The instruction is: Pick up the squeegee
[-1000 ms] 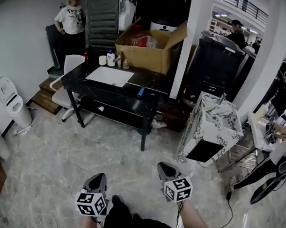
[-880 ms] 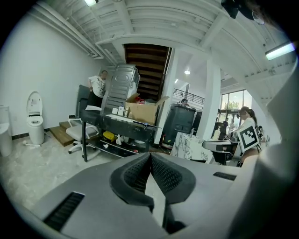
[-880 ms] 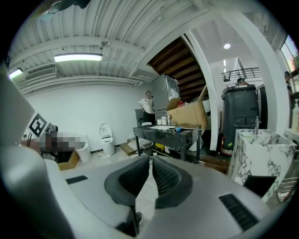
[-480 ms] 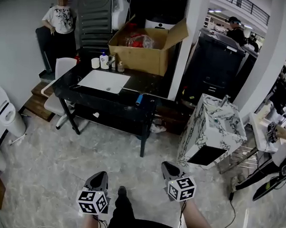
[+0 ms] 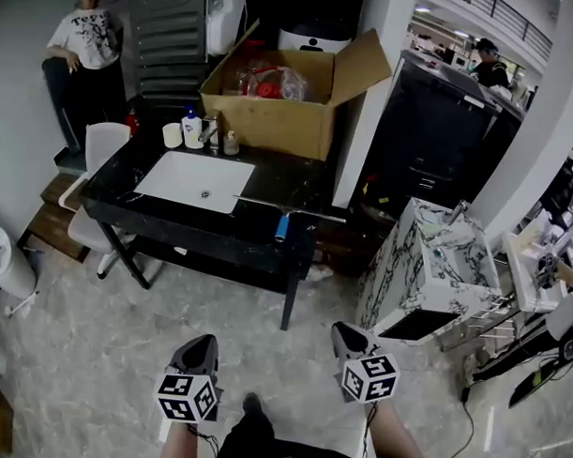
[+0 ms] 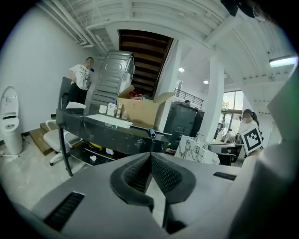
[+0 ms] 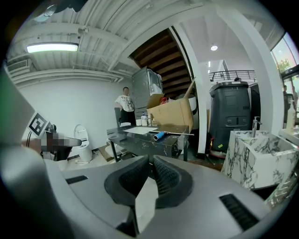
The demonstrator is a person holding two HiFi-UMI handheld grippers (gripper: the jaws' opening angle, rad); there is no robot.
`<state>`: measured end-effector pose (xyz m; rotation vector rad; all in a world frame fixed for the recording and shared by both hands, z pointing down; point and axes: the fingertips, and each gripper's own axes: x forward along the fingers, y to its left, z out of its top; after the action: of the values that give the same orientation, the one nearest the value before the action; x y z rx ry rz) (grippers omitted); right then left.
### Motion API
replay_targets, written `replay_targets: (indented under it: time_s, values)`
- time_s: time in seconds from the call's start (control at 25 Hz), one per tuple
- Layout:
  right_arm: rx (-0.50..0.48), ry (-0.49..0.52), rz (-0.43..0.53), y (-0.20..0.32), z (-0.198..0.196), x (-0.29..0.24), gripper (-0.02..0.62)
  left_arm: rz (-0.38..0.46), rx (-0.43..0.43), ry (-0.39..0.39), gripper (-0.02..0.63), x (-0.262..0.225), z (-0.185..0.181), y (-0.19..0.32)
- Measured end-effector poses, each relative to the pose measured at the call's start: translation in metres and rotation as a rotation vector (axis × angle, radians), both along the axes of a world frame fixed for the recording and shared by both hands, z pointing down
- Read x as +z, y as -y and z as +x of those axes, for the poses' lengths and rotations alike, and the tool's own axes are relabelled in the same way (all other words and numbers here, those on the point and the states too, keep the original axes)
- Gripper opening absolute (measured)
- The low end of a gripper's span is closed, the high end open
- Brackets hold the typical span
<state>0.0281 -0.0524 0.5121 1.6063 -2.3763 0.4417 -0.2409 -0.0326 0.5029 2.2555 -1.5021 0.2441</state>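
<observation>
The squeegee (image 5: 283,225), with a blue handle and a thin metal blade, lies at the front right corner of the black table (image 5: 232,236). It also shows far ahead in the left gripper view as the squeegee (image 6: 152,133) and in the right gripper view as the squeegee (image 7: 159,136). My left gripper (image 5: 199,349) and right gripper (image 5: 345,336) hover over the floor well short of the table, side by side. Both the left gripper (image 6: 150,156) and the right gripper (image 7: 152,158) are shut with nothing between the pads.
The table holds a white sink basin (image 5: 196,180), bottles (image 5: 192,129) and an open cardboard box (image 5: 280,101). A white chair (image 5: 95,164) stands at its left. A marble cabinet (image 5: 429,265) is at the right, and a white pillar (image 5: 375,79) behind. A person (image 5: 81,52) stands at the back left.
Both grippers have moved forward across the floor toward the table, which now looks nearer and larger. The jaws stayed shut.
</observation>
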Motion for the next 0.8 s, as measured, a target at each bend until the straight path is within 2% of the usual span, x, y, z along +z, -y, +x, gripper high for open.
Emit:
replay_targets:
  time_s: [0.36,0.8]
  values:
    - [0.099,-0.001,0.017,0.113,-0.015,-0.013,0.057,-0.008,0.081,-0.008,0.02,-0.003,-0.018,0.128]
    - [0.201,-0.014,0.004,0.179,0.005,-0.005,0.057,-0.012,0.19,-0.004,0.02,0.004,0.009,0.231]
